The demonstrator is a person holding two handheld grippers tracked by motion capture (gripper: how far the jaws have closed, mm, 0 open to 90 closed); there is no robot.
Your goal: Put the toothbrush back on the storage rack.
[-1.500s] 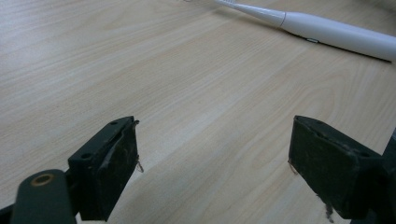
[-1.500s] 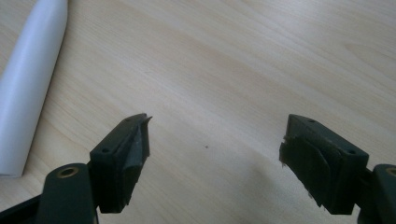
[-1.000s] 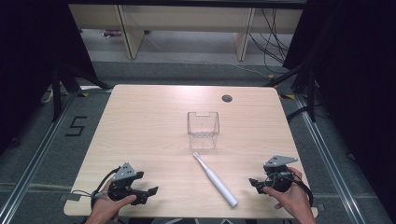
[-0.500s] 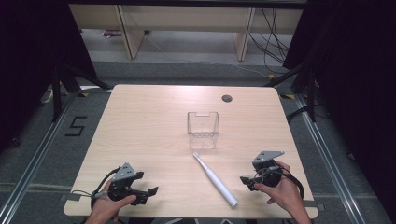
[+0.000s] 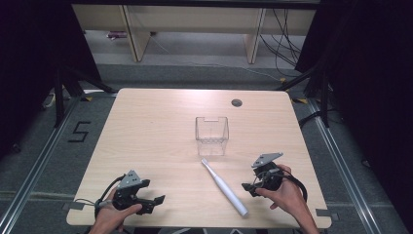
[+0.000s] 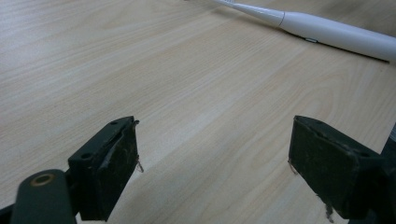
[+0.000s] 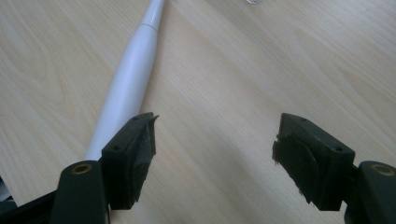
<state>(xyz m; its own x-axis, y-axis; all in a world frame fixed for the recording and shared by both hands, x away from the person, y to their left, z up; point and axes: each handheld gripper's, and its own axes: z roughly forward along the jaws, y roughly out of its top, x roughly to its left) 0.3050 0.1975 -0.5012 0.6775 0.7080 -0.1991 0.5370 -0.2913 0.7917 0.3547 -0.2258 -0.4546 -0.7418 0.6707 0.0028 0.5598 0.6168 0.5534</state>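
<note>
A white electric toothbrush lies flat on the wooden table, slanting from its brush head, which points toward the far side, down to its thick handle end near the front edge. In the right gripper view the toothbrush runs up the left side of the picture, its handle passing behind the left jaw, outside the gap. The right gripper sits just to the right of the handle in the high view, near it but apart from it, held in the person's right hand. Its jaws have just been closing a little, yet they stand well apart with only bare wood between them; the right gripper grips nothing. The left gripper rests near the front left of the table in the left hand, well apart from the toothbrush. In the left gripper view its jaws gape wide over bare wood, and the toothbrush lies across the upper right, farther off. A clear plastic box stands upright beyond the brush head, near the middle of the table. A small dark round hole sits near the far edge.
</note>
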